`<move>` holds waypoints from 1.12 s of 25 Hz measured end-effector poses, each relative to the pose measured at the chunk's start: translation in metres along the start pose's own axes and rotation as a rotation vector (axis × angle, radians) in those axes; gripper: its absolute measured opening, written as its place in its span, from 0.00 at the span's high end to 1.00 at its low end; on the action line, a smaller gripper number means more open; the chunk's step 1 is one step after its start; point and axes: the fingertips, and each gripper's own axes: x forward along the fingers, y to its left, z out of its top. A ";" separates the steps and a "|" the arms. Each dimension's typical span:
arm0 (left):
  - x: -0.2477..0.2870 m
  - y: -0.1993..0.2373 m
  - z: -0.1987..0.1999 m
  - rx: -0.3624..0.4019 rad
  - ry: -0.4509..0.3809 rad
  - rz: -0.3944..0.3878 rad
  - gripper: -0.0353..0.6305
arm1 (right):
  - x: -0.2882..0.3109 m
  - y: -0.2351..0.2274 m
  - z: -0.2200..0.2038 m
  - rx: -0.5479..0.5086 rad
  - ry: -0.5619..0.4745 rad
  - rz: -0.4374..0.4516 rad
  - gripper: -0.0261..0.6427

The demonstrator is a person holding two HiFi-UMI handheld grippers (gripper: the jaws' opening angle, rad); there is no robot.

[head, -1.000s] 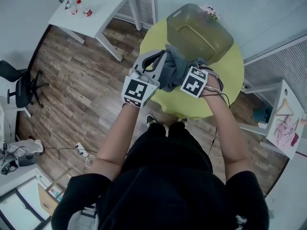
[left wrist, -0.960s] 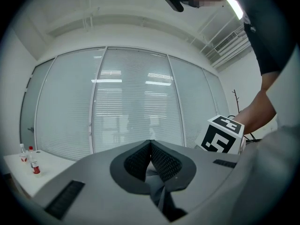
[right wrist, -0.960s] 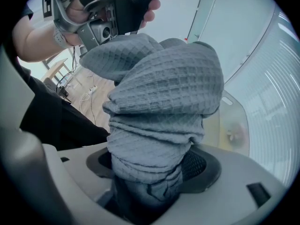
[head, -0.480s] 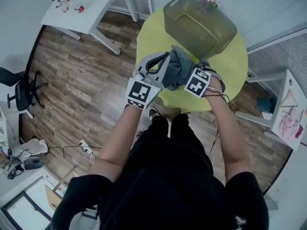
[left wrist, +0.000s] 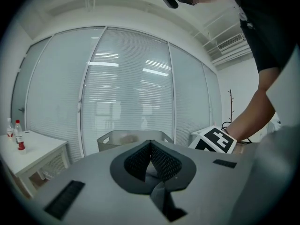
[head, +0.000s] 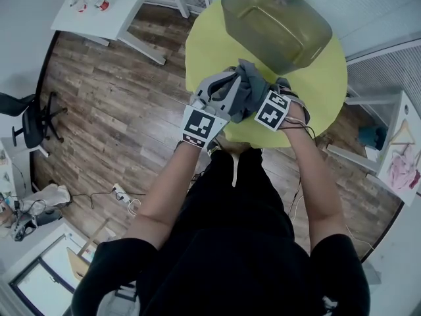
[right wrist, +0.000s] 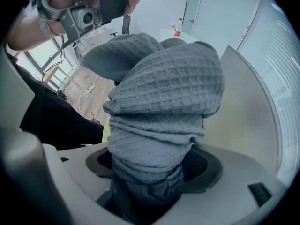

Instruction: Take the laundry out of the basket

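Observation:
A grey waffle-weave towel (head: 248, 89) hangs bunched between my two grippers, above the near part of the round yellow table (head: 329, 91). My right gripper (head: 258, 103) is shut on it, and the cloth (right wrist: 164, 102) wells up thickly out of its jaws (right wrist: 154, 172). The left gripper (head: 227, 84) is close against the towel's left side. In the left gripper view its pads (left wrist: 150, 149) meet, and I see no cloth beyond them. The translucent olive-grey basket (head: 276, 18) stands at the table's far side and looks empty; it also shows ahead of the left gripper (left wrist: 131, 137).
A white table with small bottles (head: 99, 5) stands far left on the wood floor. An office chair (head: 33, 120) and a power strip with cables (head: 122, 193) are at the left. A white side table with pink items (head: 401, 170) stands at the right.
The head view has drifted, so the table and basket sit higher in the picture. Both grippers keep the same hold and spacing with the towel between them.

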 end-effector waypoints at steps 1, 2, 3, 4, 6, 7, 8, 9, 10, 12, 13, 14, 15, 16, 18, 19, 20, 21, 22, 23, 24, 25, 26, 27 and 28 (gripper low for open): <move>0.002 -0.001 -0.004 -0.004 0.007 -0.002 0.94 | 0.004 0.000 -0.002 0.001 0.002 0.007 0.40; 0.004 -0.001 -0.008 -0.008 0.014 -0.004 0.94 | 0.008 0.001 -0.004 0.002 0.003 0.013 0.40; 0.006 -0.002 -0.013 -0.010 0.021 -0.006 0.94 | 0.012 0.001 -0.005 0.002 0.004 0.017 0.40; 0.008 -0.003 -0.017 -0.011 0.029 -0.007 0.94 | 0.016 0.002 -0.006 0.003 0.004 0.021 0.40; 0.011 -0.004 -0.026 -0.013 0.041 -0.008 0.94 | 0.024 0.002 -0.009 0.008 0.006 0.025 0.40; 0.013 -0.005 -0.029 -0.016 0.046 -0.009 0.94 | 0.027 0.002 -0.011 0.010 0.009 0.027 0.40; 0.015 -0.006 -0.033 -0.020 0.050 -0.010 0.94 | 0.031 0.001 -0.013 0.010 0.010 0.029 0.40; 0.017 -0.007 -0.036 -0.024 0.054 -0.011 0.94 | 0.034 0.001 -0.014 0.010 0.010 0.031 0.40; 0.019 -0.008 -0.040 -0.026 0.058 -0.013 0.94 | 0.038 0.001 -0.015 0.009 0.008 0.032 0.40; 0.023 -0.010 -0.046 -0.027 0.066 -0.019 0.94 | 0.044 0.000 -0.015 0.007 0.006 0.035 0.40; 0.024 -0.012 -0.049 -0.028 0.070 -0.022 0.94 | 0.047 0.001 -0.015 0.007 0.005 0.037 0.40; 0.025 -0.013 -0.052 -0.030 0.075 -0.025 0.94 | 0.049 0.001 -0.015 0.007 0.003 0.038 0.40; 0.026 -0.014 -0.055 -0.033 0.080 -0.026 0.94 | 0.051 0.001 -0.014 0.007 0.001 0.038 0.40; 0.027 -0.014 -0.058 -0.036 0.084 -0.027 0.94 | 0.053 0.001 -0.013 0.006 -0.002 0.036 0.40; 0.030 -0.014 -0.064 -0.044 0.093 -0.028 0.94 | 0.059 -0.001 -0.012 0.001 -0.007 0.034 0.40; 0.032 -0.014 -0.067 -0.048 0.098 -0.029 0.94 | 0.062 -0.001 -0.012 -0.001 -0.008 0.035 0.40; 0.033 -0.014 -0.071 -0.051 0.102 -0.030 0.94 | 0.066 -0.001 -0.013 -0.004 -0.010 0.034 0.40; 0.035 -0.014 -0.074 -0.054 0.106 -0.031 0.94 | 0.069 -0.001 -0.013 -0.006 -0.012 0.034 0.40; 0.036 -0.014 -0.076 -0.058 0.109 -0.032 0.94 | 0.071 -0.001 -0.014 -0.007 -0.015 0.033 0.40; 0.036 -0.014 -0.078 -0.061 0.112 -0.031 0.94 | 0.073 -0.001 -0.014 -0.006 -0.020 0.034 0.40; 0.037 -0.013 -0.080 -0.064 0.114 -0.030 0.94 | 0.075 -0.001 -0.013 -0.004 -0.026 0.037 0.40; 0.037 -0.013 -0.081 -0.066 0.116 -0.029 0.94 | 0.076 -0.002 -0.013 -0.002 -0.030 0.040 0.39; 0.037 -0.012 -0.082 -0.068 0.118 -0.028 0.94 | 0.078 -0.003 -0.013 0.000 -0.034 0.045 0.39; 0.038 -0.012 -0.084 -0.070 0.121 -0.026 0.94 | 0.079 -0.003 -0.013 0.001 -0.035 0.049 0.39; 0.038 -0.012 -0.086 -0.073 0.124 -0.025 0.94 | 0.081 -0.004 -0.013 0.001 -0.035 0.051 0.39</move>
